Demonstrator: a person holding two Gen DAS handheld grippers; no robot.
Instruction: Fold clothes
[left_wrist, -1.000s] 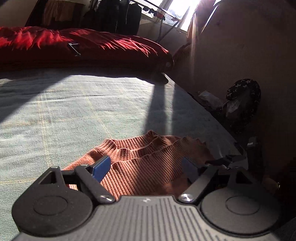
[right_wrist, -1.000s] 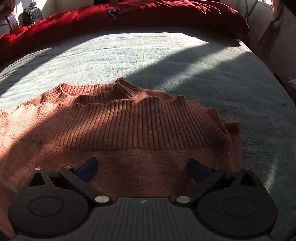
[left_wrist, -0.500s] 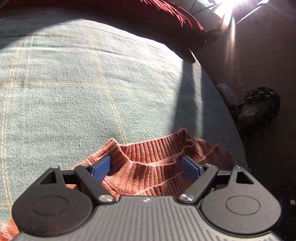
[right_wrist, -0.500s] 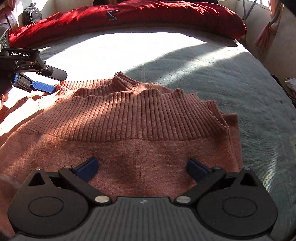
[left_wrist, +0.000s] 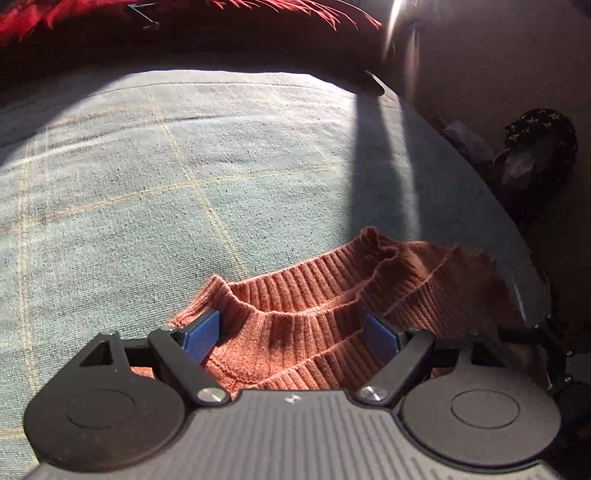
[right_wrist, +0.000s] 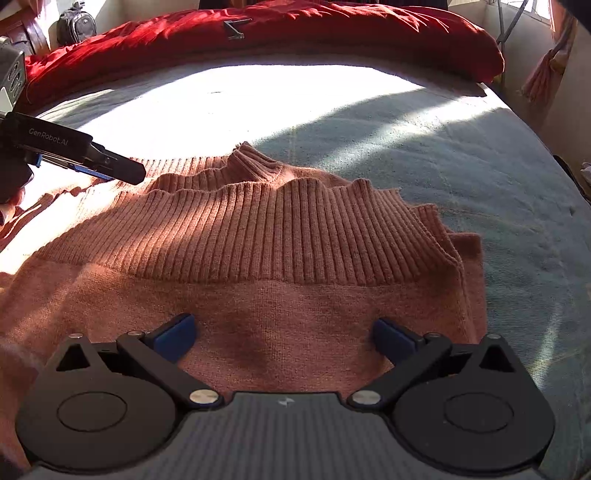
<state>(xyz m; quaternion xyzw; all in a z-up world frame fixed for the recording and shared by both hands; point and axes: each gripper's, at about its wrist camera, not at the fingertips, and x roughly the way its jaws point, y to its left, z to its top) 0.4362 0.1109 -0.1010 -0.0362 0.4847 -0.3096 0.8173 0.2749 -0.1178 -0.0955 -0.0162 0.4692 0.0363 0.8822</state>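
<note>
sunlit bed, grey-green cover; red duvet along far edge. rust knit sweater lies near bed's right edge. left gripper spread, straddling ribbed hem. right gripper spread above sweater body. best: pinch all layers squarely, lift evenly.

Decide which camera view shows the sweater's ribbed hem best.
The right wrist view: the ribbed hem runs unbroken across the rust-orange sweater. The left wrist view catches only bunched ribbing from the side, partly behind the claw.
</note>
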